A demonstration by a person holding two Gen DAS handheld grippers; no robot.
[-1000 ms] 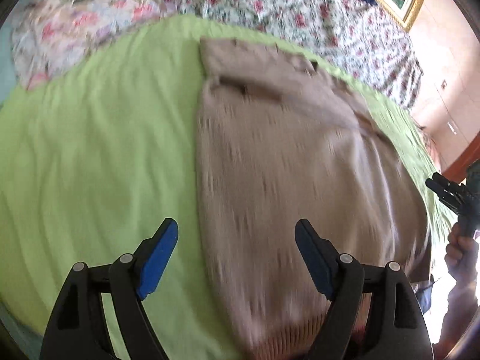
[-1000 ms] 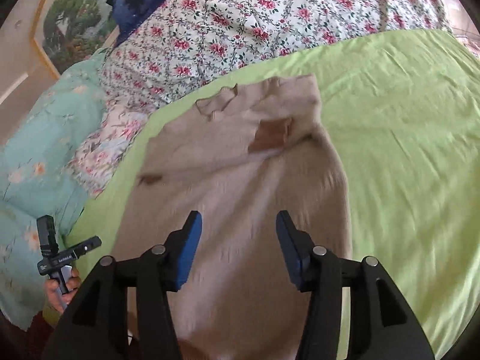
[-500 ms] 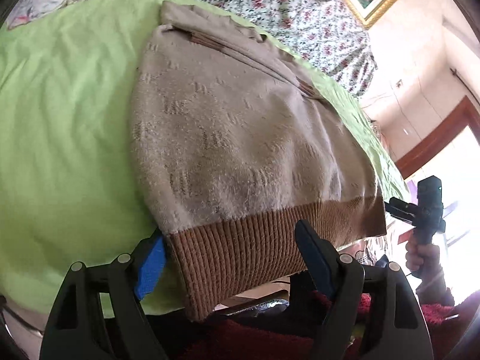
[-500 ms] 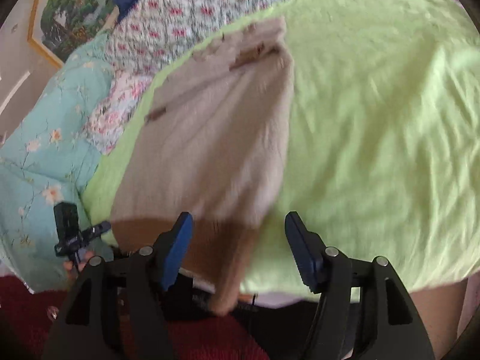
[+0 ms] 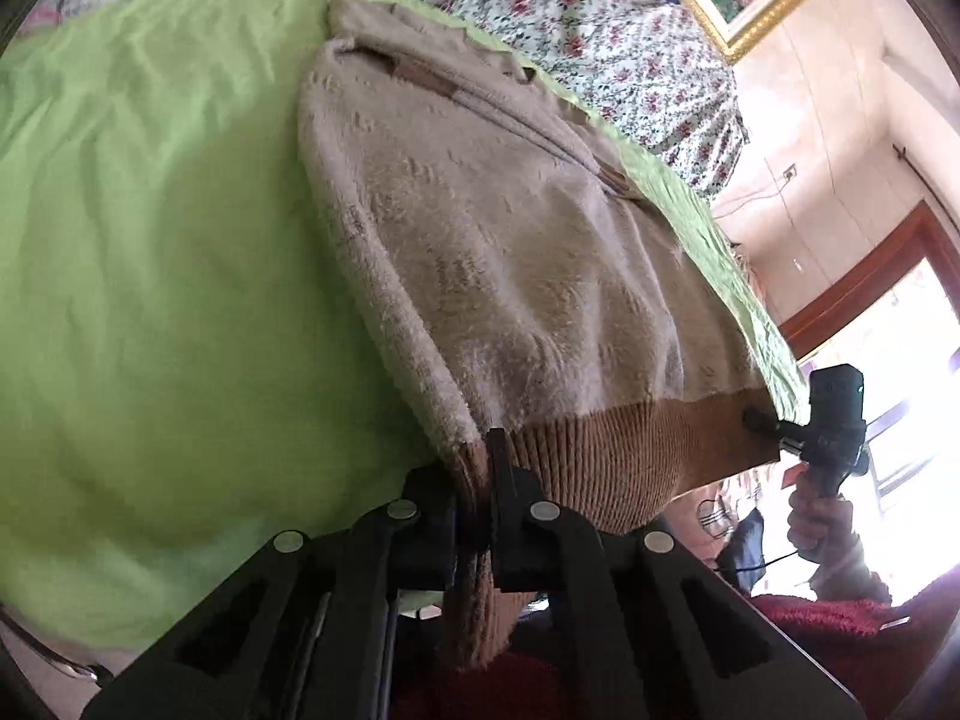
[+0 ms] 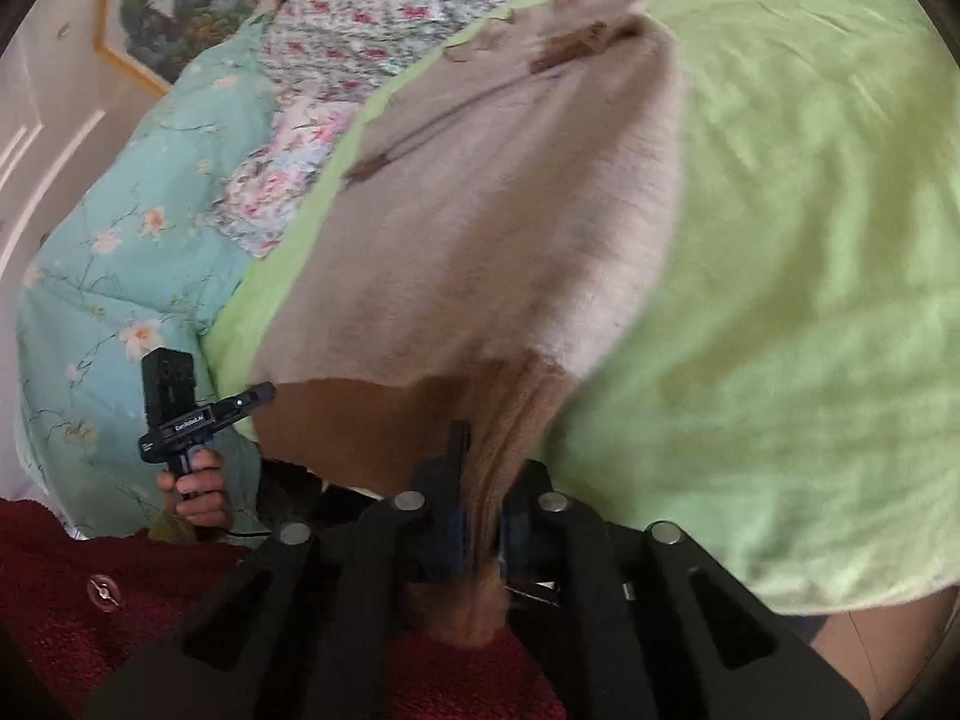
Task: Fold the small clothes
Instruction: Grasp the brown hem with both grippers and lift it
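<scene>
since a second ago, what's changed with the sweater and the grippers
Both grippers came down to the near end of the sweater and have just been closing. The left gripper is now shut on one corner of the brown ribbed hem, the right gripper on the other corner. Nothing was let go. The sweater lies as before on the green sheet, collar at the far end.

Beige sweater (image 5: 510,252) flat on green sheet, brown hem overhanging.

Bed (image 5: 150,252) under a lime-green sheet (image 6: 810,240). Beige sweater (image 5: 510,228) flat on it, brown ribbed hem (image 5: 630,450) overhanging near edge. Floral quilts (image 6: 372,30) bunched at far side.
</scene>
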